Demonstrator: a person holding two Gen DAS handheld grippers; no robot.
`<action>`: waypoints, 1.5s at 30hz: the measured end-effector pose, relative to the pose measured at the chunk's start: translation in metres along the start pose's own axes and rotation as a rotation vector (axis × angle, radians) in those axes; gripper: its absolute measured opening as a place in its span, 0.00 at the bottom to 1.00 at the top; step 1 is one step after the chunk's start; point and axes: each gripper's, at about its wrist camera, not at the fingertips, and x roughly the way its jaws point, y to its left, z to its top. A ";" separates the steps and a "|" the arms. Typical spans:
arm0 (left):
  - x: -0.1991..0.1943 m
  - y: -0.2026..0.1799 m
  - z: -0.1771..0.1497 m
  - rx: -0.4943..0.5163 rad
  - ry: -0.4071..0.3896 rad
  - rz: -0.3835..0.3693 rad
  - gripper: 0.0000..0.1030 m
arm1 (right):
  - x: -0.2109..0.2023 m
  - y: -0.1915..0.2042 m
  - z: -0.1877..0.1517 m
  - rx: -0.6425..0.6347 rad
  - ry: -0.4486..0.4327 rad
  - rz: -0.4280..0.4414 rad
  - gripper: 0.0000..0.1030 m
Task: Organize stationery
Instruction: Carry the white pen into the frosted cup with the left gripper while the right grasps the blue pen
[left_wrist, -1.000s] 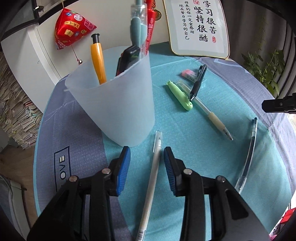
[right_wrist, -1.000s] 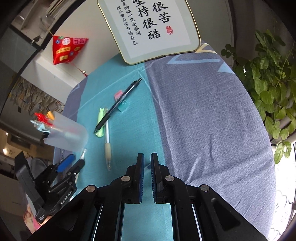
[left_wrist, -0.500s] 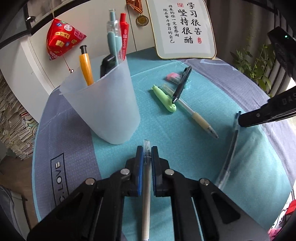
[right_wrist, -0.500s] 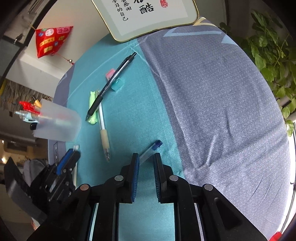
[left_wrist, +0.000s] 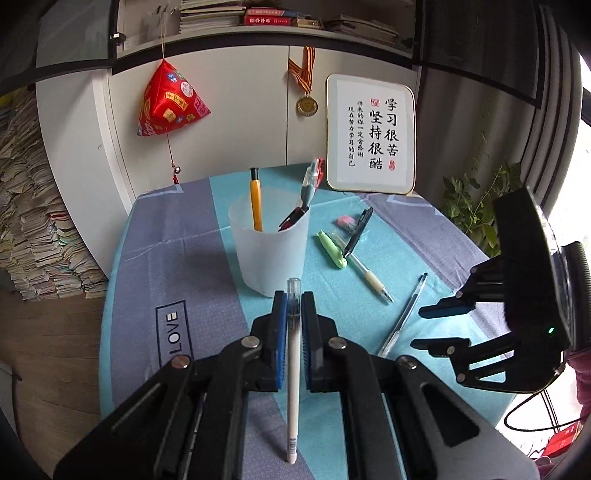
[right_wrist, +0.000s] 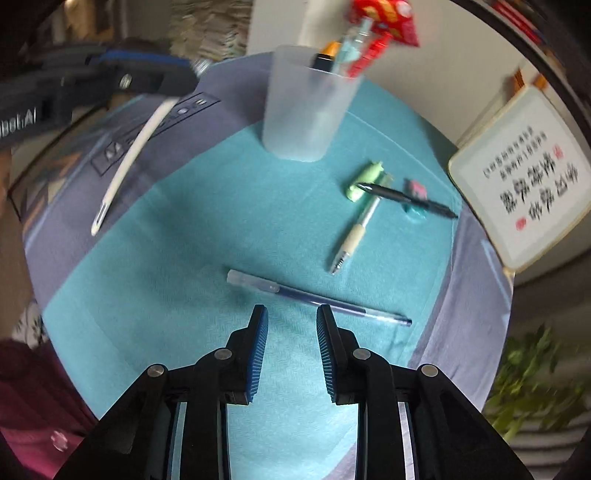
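My left gripper (left_wrist: 293, 301) is shut on a white pen (left_wrist: 293, 354) and holds it above the table, in front of the frosted pen cup (left_wrist: 269, 247). The cup holds an orange pen, a red pen and others. My right gripper (right_wrist: 291, 315) is open and empty, just in front of a clear blue pen (right_wrist: 317, 297) lying on the teal cloth. In the right wrist view the white pen (right_wrist: 127, 158) hangs from the left gripper (right_wrist: 155, 79) at top left. A cream-grip pen (right_wrist: 356, 236), a black pen (right_wrist: 406, 195) and a green highlighter (right_wrist: 364, 181) lie together.
A pink eraser (left_wrist: 346, 221) lies beside the black pen. A framed calligraphy board (left_wrist: 371, 134) leans on the white cabinet at the back. A plant (left_wrist: 476, 206) stands off the table's right edge. The right gripper (left_wrist: 454, 325) shows at the right of the left wrist view.
My left gripper closed on the white pen and lifted it off the table. My right gripper opened and swung round to face the clear blue pen.
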 end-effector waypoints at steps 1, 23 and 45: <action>-0.005 0.001 0.000 -0.003 -0.007 -0.002 0.05 | 0.000 0.005 0.002 -0.058 0.003 0.007 0.26; -0.030 0.012 0.006 -0.017 -0.047 0.040 0.05 | 0.013 -0.029 0.042 -0.001 -0.032 0.212 0.12; -0.051 0.003 0.054 0.003 -0.142 0.066 0.05 | -0.094 -0.087 -0.006 0.556 -0.423 0.202 0.11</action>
